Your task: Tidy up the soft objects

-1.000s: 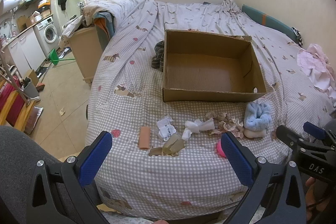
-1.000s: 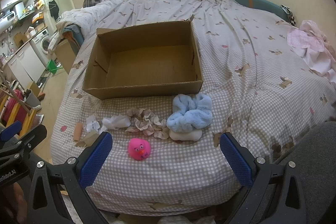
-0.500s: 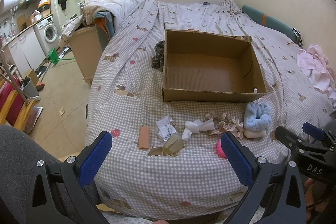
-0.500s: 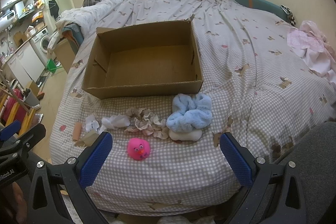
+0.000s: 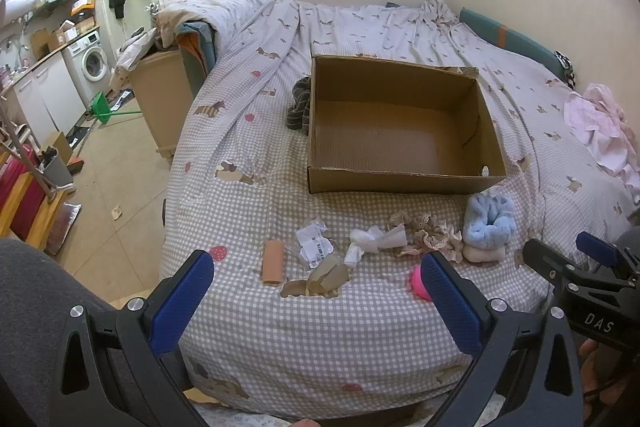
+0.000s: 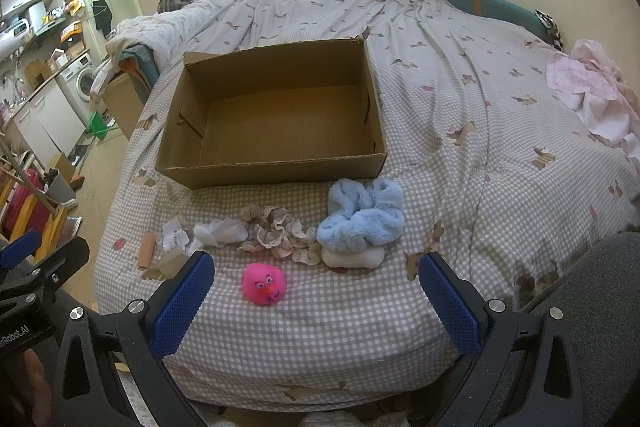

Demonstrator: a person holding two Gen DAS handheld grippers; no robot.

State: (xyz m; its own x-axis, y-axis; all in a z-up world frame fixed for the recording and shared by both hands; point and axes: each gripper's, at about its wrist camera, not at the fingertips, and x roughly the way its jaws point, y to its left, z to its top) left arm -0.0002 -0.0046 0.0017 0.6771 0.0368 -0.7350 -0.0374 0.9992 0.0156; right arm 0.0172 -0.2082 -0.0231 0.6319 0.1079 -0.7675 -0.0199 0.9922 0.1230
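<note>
An empty cardboard box (image 5: 404,183) (image 6: 280,171) sits on the checked bed cover. In front of it lies a row of soft things: a fluffy blue scrunchie (image 6: 362,213) (image 5: 490,223) on a cream one (image 6: 354,259), a beige lace scrunchie (image 6: 276,233) (image 5: 428,237), a white cloth (image 6: 220,233) (image 5: 374,241) and a pink duck (image 6: 264,285) (image 5: 420,281). My left gripper (image 5: 316,295) hovers open over the bed's near edge, facing the white cloth. My right gripper (image 6: 314,299) is open too, with the duck just beyond its fingers.
A peach-coloured tube (image 5: 273,263), paper tags (image 5: 314,247) and a brown scrap (image 5: 332,273) lie at the row's left end. A striped cloth (image 5: 300,105) rests left of the box. Pink clothes (image 6: 592,87) lie at the far right. Left of the bed the floor drops away.
</note>
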